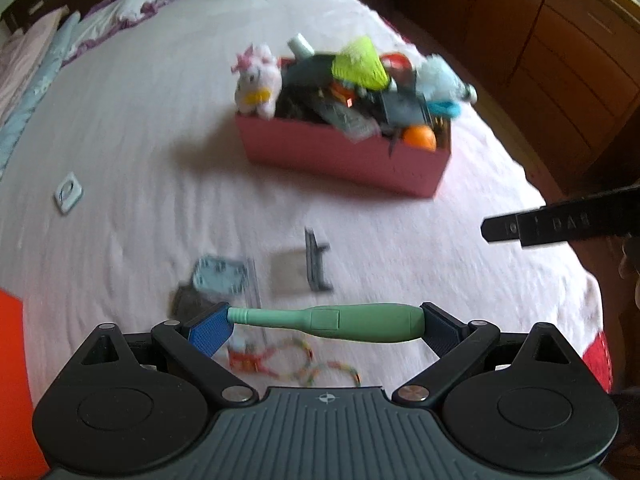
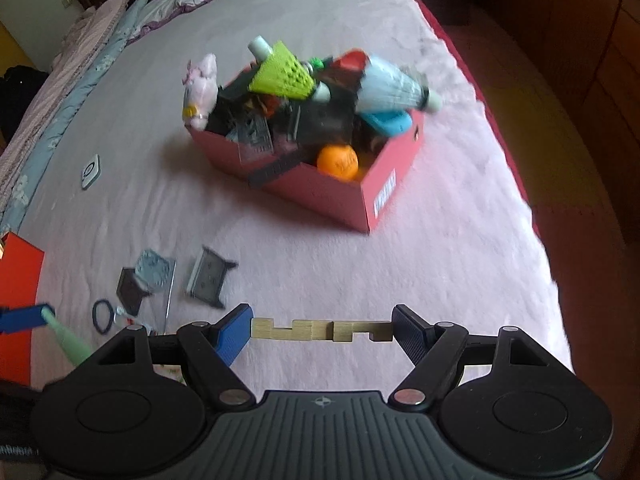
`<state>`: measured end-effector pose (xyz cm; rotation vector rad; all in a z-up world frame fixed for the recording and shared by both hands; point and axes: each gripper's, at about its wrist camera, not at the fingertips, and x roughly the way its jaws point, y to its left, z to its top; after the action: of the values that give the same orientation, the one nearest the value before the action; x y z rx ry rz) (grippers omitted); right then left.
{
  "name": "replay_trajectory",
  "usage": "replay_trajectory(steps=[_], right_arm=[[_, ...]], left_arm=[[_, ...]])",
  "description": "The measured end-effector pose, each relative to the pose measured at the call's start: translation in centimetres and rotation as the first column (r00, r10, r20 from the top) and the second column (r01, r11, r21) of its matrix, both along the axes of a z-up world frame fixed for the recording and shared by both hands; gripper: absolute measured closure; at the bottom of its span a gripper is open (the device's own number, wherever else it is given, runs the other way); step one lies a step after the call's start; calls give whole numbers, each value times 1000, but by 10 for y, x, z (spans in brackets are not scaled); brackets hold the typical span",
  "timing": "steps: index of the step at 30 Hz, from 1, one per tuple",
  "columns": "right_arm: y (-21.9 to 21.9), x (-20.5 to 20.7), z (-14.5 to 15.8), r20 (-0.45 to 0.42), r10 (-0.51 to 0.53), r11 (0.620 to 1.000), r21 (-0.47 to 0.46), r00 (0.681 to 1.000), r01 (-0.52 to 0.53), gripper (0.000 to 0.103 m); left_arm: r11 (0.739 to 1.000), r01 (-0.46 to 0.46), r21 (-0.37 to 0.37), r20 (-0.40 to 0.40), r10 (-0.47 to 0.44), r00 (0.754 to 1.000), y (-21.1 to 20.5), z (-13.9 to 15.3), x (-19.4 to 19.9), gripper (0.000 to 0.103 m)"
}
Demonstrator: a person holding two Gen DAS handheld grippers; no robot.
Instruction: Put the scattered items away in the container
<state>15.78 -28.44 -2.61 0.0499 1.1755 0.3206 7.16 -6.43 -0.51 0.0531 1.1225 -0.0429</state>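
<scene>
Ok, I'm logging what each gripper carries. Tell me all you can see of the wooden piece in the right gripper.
The wooden piece is a pale, tan bar, seemingly wood, with square notches cut into its top and bottom edges. It lies level, spanning the right gripper, pinched end to end between the blue pad and the dark pad. It hangs above the pink bedspread, short of the pink box.

Home bedroom: wide bed [image 1: 160, 128] with pillows [image 1: 132, 4] at 11 o'clock; wooden wardrobe [image 1: 560, 52] at 2 o'clock.
</scene>
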Motion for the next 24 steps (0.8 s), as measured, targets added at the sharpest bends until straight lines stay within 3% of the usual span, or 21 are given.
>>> replay_trajectory(steps=[6, 12, 20, 24], right_arm=[[13, 28, 16, 47, 5, 1000, -22, 999, -4, 25], [15, 41, 33, 73, -33, 999, -13, 997, 34, 25], [25, 18, 65, 82, -149, 985, 102, 985, 140, 25], [19, 3, 83, 98, -144, 974, 191, 985, 123, 25]], left_arm=[[1000, 2, -21, 31, -2, 1000, 8, 5, 36, 5], [999, 27, -20, 49, -26, 998, 7, 5, 43, 5], [996, 93, -10, 55, -92, 994, 7, 4, 26, 5], [997, 66, 41, 70, -69, 995, -2, 18, 20, 5]])
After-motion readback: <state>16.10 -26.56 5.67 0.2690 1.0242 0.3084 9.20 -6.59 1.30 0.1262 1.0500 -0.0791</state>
